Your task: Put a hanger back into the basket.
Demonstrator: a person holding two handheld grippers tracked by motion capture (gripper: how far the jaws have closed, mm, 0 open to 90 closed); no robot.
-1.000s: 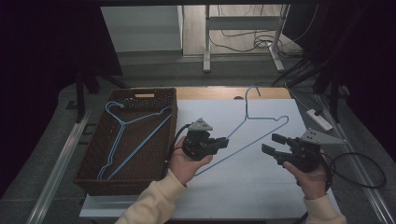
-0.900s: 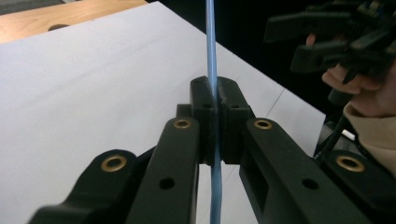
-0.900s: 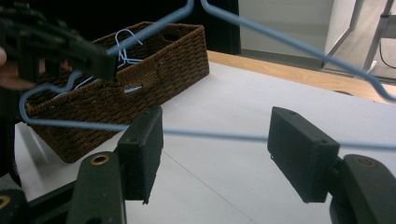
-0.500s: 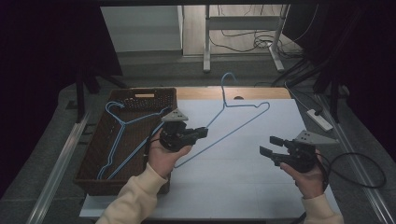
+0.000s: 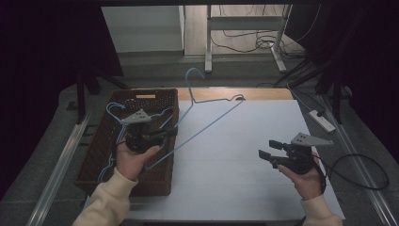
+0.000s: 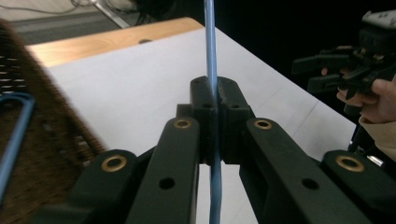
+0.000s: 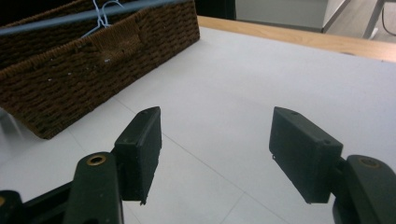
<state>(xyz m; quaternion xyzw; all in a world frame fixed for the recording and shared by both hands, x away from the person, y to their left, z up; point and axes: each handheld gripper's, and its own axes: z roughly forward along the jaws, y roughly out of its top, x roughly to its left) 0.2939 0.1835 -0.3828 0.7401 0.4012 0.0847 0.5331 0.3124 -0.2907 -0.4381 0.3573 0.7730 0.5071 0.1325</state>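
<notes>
Over the basket's right rim, left hand-held gripper is clamped on the blue wire hanger, carried clear of the desk, likely for stacking with hangers in the wicker basket. Right hand-held gripper idles near-right, jaws apart, empty.

The high view is dim and soft, with black, unlit margins at the left and right. The white tabletop is the brightest surface, evenly lit from above with only faint shadows and no glare; the far floor is paler. In the left gripper view the near tongs are sharp, while the wicker basket at the left edge is smeared by blur and the far right falls to black. The right gripper view is brighter and crisp, with slight bending at its edges.
</notes>
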